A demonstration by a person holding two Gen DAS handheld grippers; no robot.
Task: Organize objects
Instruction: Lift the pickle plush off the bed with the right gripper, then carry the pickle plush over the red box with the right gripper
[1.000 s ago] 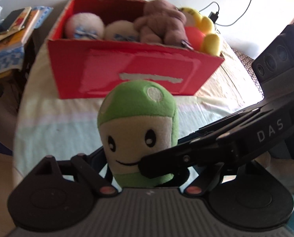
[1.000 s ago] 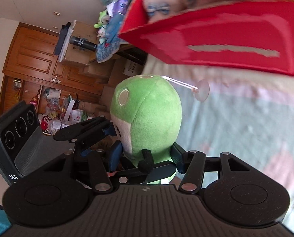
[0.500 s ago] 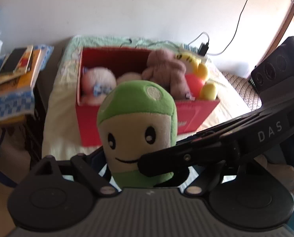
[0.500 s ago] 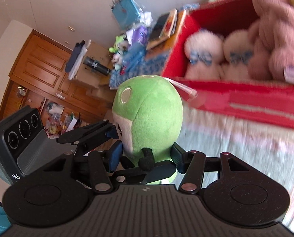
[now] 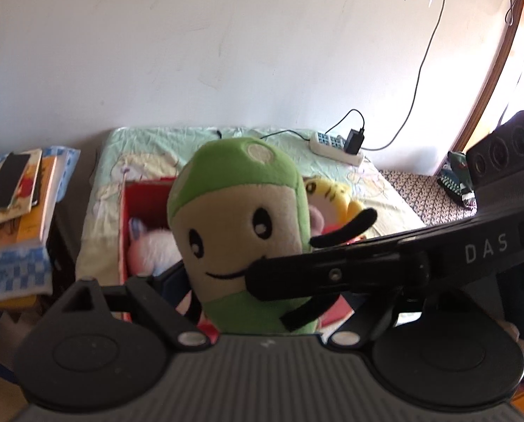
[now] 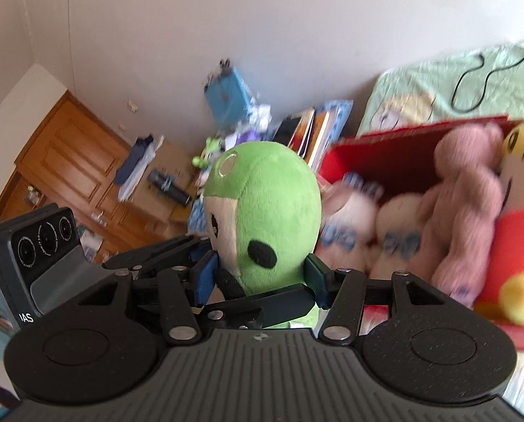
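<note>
A green and cream plush toy [image 5: 237,232] with a smiling face is held upright in the air between both grippers. My left gripper [image 5: 247,302] is shut on its lower body. My right gripper [image 6: 260,277] clamps it from the side, blue pads [image 6: 205,274] pressed into the green fabric; its black finger [image 5: 332,274] crosses the toy's mouth in the left wrist view. Behind and below stands the red box [image 5: 135,211], whose rim [image 6: 385,140] shows on the right. Inside are white plush toys [image 6: 349,221], a pink bear [image 6: 462,211] and a yellow plush [image 6: 522,211].
The box sits on a bed with a pale green sheet [image 5: 149,144]. A power strip with a charger [image 5: 339,144] lies by the wall. Stacked books [image 5: 12,190] rest on a side table at left. A wooden cabinet [image 6: 68,161] and a cluttered box [image 6: 163,176] stand beyond.
Both grippers have lifted the green plush well above the bed; the red box now sits lower and farther in view, its inside visible. The toy's black arm has swung out.
</note>
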